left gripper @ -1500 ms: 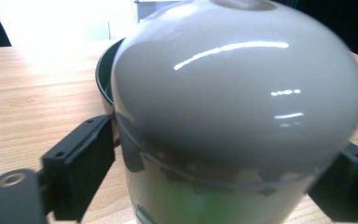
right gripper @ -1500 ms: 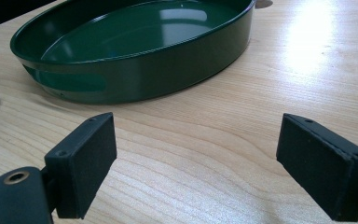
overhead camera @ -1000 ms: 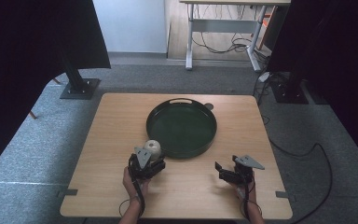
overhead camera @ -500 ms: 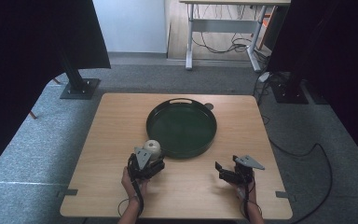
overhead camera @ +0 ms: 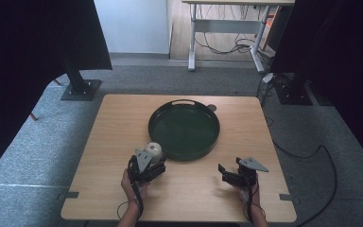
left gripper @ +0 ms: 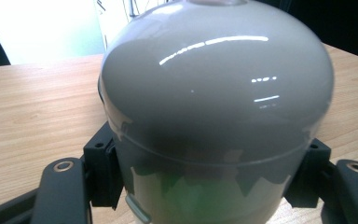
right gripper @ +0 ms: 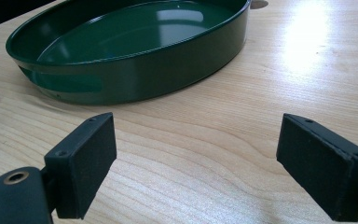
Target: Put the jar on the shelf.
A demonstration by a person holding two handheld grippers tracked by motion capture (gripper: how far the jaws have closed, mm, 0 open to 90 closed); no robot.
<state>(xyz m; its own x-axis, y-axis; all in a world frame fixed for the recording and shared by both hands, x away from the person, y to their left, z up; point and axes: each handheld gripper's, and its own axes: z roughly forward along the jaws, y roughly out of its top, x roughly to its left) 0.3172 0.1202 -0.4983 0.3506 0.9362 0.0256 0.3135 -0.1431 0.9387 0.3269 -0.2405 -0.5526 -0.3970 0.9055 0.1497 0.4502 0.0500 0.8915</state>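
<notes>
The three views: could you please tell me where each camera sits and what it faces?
High view: above the person's side, facing forward and down on the table; both hands show.
Left gripper view: on the left tool, facing the grey jar between its jaws.
Right gripper view: on the right tool, facing the green tray, shared with the high view.

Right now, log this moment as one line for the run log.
left gripper: shut on grey rounded jar, beside tray | right gripper: open, empty, over table | green tray: empty
</notes>
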